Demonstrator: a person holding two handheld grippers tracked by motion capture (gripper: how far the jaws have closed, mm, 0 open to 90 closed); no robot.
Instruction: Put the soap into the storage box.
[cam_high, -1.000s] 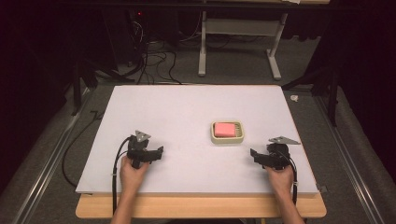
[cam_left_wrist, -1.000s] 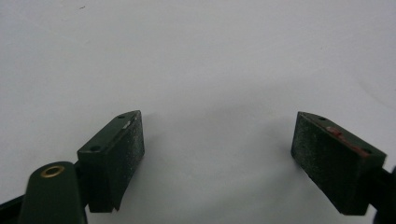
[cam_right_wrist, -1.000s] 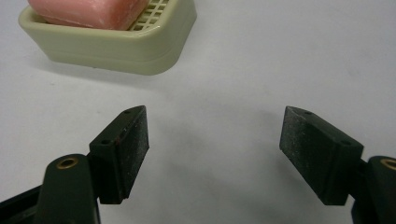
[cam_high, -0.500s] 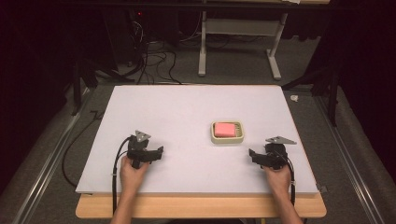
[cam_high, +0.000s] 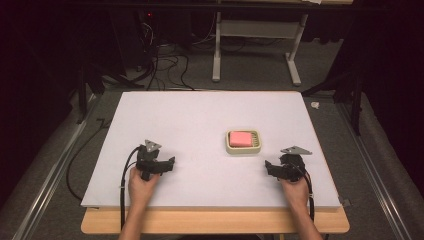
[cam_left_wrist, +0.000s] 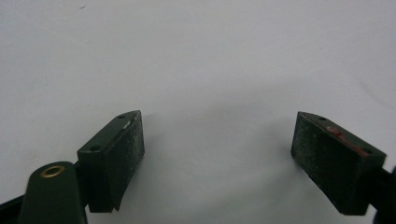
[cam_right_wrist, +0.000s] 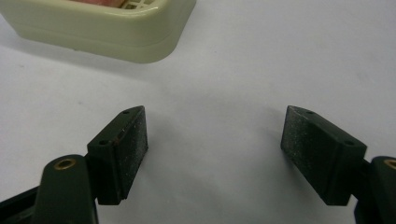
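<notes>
Soap dish (cam_high: 243, 142) near the wide-spread right claw (cam_high: 270, 167).

A white board (cam_high: 200, 120) covers a wooden table (cam_high: 215, 222) at the centre of the frame. Grey carpet (cam_high: 250, 75) runs around it. At the top, the white legs of a desk (cam_high: 295, 60) stand right of centre, and black cables (cam_high: 160, 65) tangle at upper left. The surroundings fall into darkness. Metal rails (cam_high: 50, 175) flank both sides.
</notes>
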